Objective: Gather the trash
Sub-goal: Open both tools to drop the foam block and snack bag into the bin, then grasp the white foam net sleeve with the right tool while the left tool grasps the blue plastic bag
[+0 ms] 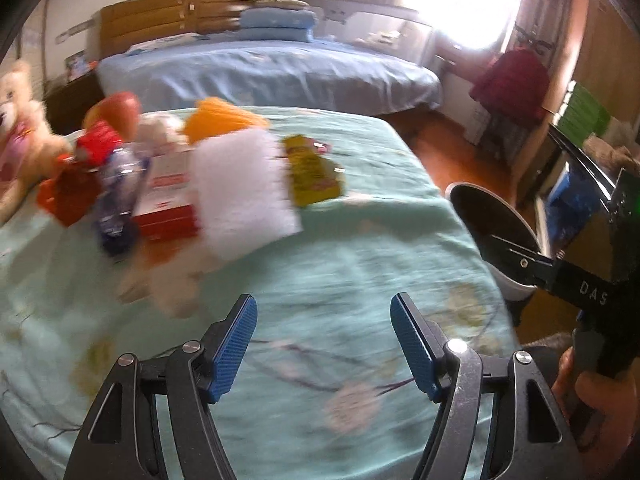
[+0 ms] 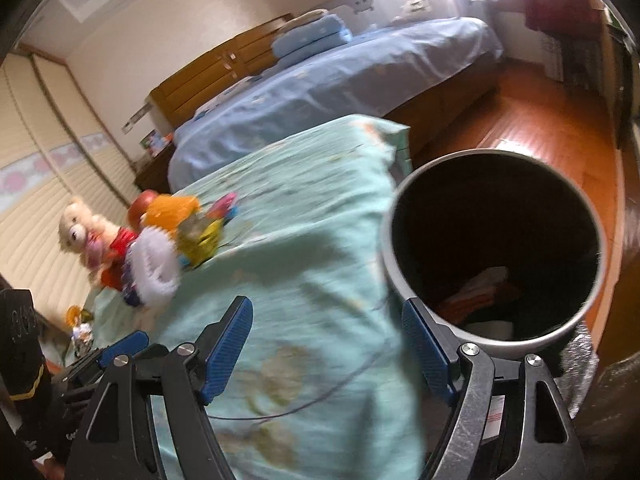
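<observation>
Left claw [image 1: 324, 344]: jaws spread, blue ribbed pads, nothing between them, only cloth below. Right claw [image 2: 328, 344]: jaws spread as well, nothing pinched; its right pad stands in front of the bin's near rim.

Hard to make out: both views are smeared, the clutter most of all. Labels cannot be read. In the left view the right claw is cut off at the right edge, with part of a hand [image 1: 584, 388] on its grip below.

Table [image 1: 360, 240]: covered by a pale green floral cloth, wrinkled, hanging over the edges.

Clutter sits bunched at the far left of the table:
- white fuzzy rectangle [image 1: 244, 192], soft and pile-like, nearest the claws
- yellow flat wrapper [image 1: 312, 172], glossy, just right of the white piece
- red and white box [image 1: 168, 204], flat, partly hidden behind the white piece
- clear plastic bottle [image 1: 116, 192] with a dark base, left of the box
- orange lump [image 1: 224, 116] behind, material unclear
- apple [image 1: 120, 108], red and yellow, at the far edge
- teddy [image 1: 20, 132], tan plush, cut off at the left edge

Bin [image 2: 492, 248]: round, pale outer wall, black inside, standing on the wooden floor off the table's right edge. Inside, at the bottom, a few scraps show, white and orange, shapes unclear.

Behind: a bed [image 1: 272, 72] with blue sheet and folded blue pillows.
</observation>
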Demonstrator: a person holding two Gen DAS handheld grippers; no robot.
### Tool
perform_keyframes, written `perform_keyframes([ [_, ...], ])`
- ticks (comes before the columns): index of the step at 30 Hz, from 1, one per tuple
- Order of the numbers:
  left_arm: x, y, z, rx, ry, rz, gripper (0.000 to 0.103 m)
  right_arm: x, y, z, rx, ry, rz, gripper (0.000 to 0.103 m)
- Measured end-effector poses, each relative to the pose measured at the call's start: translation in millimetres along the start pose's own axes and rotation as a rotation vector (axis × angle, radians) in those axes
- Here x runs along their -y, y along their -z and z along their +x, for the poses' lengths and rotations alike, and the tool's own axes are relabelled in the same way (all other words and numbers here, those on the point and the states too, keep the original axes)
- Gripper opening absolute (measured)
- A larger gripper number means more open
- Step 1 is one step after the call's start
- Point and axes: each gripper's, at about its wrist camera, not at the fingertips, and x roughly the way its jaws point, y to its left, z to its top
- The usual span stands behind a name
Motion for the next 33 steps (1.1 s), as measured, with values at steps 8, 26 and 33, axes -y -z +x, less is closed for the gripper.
perform_keyframes([
  [8,-32.5,15.6,-33.0,0.016,-0.065,-0.075,0.069,-46.1,9.3,15.2,-0.026,-0.053,-0.066,0.079],
  [26,-90.3,-2.0,-47.3,0.010,-0.199,-0.170,0.069,-116.1,13.8,55.1,-0.084,-0.142,-0.159,0.073],
  [33,-103.2,-33.5,-9.7,-0.004,-0.187,-0.113,0.069,-134.6,5.3,73.6,-0.100,-0.165,-0.186,0.067],
])
